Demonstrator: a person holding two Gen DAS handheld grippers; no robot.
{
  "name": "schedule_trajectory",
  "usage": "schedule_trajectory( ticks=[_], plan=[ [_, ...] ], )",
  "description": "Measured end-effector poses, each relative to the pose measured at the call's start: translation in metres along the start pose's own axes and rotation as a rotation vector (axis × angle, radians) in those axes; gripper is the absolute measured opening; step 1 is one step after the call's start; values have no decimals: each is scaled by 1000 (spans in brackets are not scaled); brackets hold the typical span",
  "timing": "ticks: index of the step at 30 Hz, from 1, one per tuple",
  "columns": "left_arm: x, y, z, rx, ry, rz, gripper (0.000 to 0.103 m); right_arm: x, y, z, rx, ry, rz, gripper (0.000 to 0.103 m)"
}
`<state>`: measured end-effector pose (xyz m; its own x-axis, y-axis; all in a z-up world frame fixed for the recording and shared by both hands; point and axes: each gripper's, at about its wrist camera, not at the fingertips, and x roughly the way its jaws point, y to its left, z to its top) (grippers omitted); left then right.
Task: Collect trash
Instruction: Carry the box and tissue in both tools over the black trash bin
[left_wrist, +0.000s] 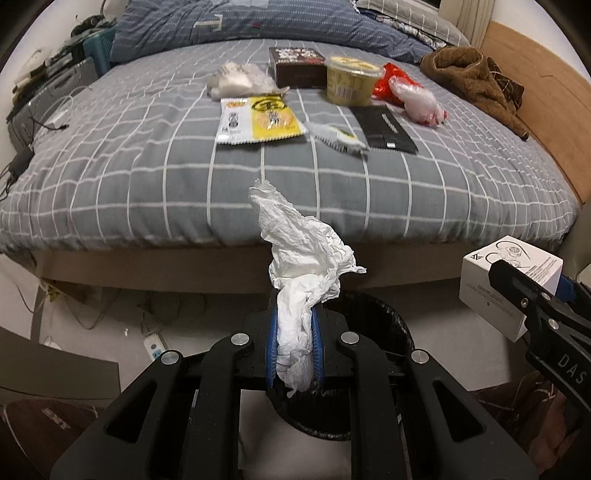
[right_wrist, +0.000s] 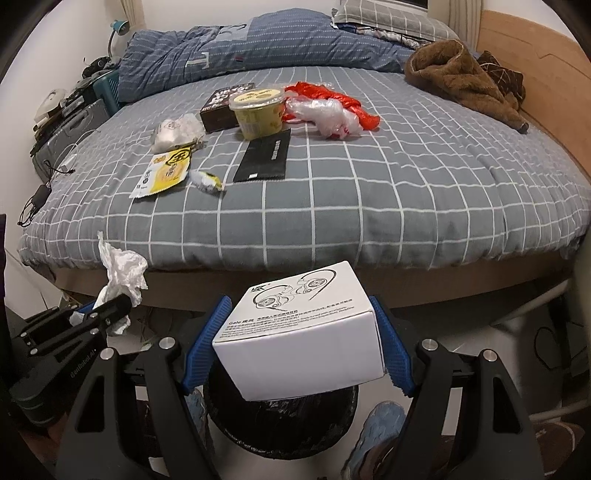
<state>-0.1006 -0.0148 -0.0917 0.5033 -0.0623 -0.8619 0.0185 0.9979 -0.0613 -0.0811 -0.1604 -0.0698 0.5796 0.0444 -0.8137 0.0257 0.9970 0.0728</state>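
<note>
White tissue (left_wrist: 303, 258) was clamped upright in the left gripper (left_wrist: 294, 349), the earphone box (right_wrist: 299, 325) gripped in the right gripper (right_wrist: 297, 347) — both apparently held over the black-lined bin (right_wrist: 280, 424) below.

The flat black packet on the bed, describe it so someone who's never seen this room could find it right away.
Start at the bed with the grey checked cover. Among the litter near its middle, find the yellow-green lidded tub; the black packet lies flat just in front of it, toward the foot of the bed. It is the only plain black, flat rectangle there, unlike the yellow-and-white snack wrapper to its left.
</note>
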Motion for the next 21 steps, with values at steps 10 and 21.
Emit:
schedule_trajectory(
  ticks=[10, 21],
  plan=[
    [3, 3, -24, -12, 49, -7, 14, 1, 6, -17, 0, 32, -3, 72],
    [40, 10, -41, -5, 129, 6, 14, 44, 11, -38, 2, 130, 1, 72]
  ],
)
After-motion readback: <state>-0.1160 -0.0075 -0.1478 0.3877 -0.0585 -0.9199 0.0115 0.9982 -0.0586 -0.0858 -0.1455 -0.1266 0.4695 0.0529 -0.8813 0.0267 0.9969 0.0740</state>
